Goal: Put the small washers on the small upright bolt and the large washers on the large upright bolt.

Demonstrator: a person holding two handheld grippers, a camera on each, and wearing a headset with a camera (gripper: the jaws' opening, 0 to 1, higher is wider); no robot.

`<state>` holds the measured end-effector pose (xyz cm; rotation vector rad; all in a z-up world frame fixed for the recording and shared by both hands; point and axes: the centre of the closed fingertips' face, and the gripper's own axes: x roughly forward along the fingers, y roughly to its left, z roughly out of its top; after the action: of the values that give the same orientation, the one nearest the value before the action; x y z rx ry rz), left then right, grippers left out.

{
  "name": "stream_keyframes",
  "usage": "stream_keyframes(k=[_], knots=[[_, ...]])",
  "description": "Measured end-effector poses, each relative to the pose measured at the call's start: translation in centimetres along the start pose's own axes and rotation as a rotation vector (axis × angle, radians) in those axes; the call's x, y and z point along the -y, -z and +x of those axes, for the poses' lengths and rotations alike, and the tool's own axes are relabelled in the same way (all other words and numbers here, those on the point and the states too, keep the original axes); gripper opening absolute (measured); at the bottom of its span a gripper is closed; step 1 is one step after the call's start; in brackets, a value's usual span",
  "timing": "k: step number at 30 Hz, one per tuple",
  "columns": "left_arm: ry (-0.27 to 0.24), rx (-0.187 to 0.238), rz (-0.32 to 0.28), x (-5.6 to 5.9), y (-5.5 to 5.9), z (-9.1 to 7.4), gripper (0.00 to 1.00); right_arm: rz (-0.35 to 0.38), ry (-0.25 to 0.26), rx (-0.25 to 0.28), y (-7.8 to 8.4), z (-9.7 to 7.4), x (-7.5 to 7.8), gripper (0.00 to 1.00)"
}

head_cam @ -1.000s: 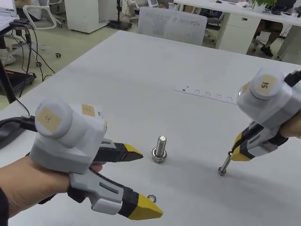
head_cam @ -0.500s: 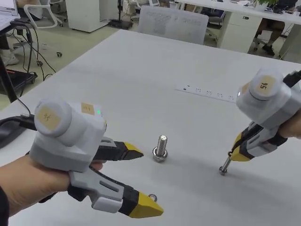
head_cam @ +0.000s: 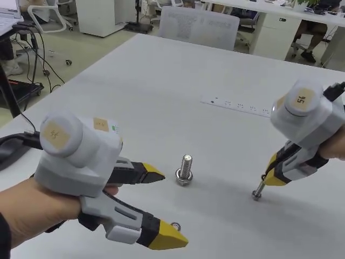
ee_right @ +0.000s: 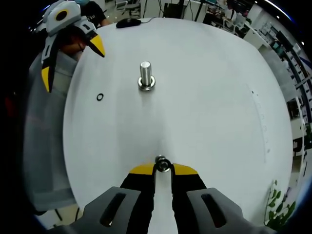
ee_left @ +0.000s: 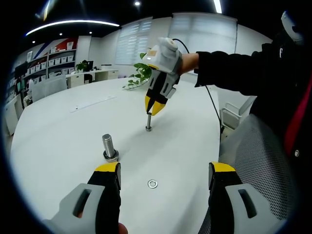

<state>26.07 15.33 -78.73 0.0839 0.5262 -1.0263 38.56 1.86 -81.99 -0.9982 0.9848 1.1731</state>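
The large bolt stands upright mid-table with a washer around its base, also seen as the large bolt and the large bolt. My left gripper is open at the table's near left. A small washer lies flat by its lower tip, and the same washer rests on the table between the open jaws. To the right, my right gripper is shut on the top of the thin small bolt, which leans with its head on the table. The bolt's top sits between the closed jaws.
A white power strip lies flat further back on the white table. The table's left edge drops toward the floor, chairs and cables. A person's dark sleeve reaches in from the right behind the other gripper.
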Motion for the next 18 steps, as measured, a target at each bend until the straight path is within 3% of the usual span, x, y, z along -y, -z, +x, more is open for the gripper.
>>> stream_keyframes(k=[18], knots=[[0.002,-0.004,-0.002,0.01,0.07,0.16,0.73,0.017,-0.011,0.005,0.32,1.01,0.01,0.12]])
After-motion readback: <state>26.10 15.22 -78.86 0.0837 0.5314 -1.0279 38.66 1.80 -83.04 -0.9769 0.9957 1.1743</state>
